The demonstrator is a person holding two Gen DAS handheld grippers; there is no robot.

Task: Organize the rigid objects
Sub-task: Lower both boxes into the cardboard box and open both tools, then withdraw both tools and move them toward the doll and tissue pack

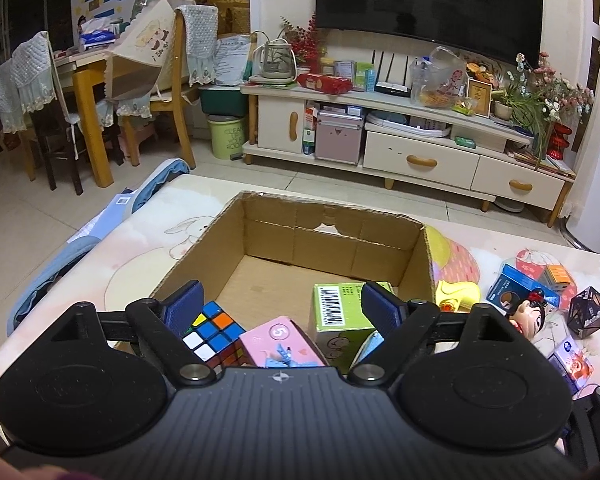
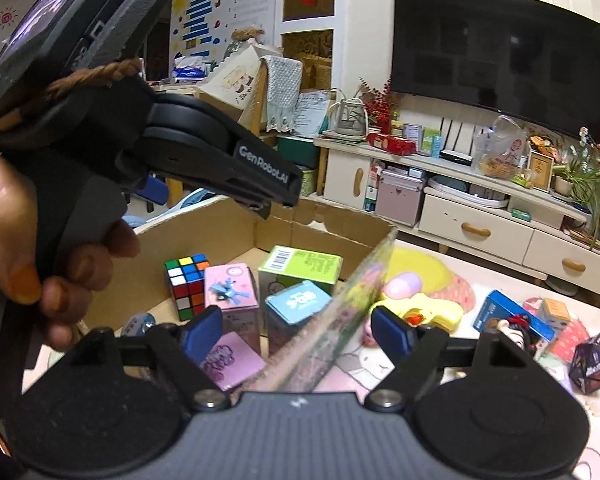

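The left gripper (image 1: 282,304) hangs released over the cardboard box (image 1: 332,236) on the counter (image 1: 112,264), above a puzzle cube (image 1: 212,330) and 2 small cartons; the right gripper (image 2: 298,326) stands released, straddling the box's right wall

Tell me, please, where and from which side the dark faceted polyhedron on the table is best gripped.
Judging by its pose, take the dark polyhedron from above, pads on two opposite flat facets across its middle. It stands clear of the doll and boxes, so the right gripper, now open, has room.
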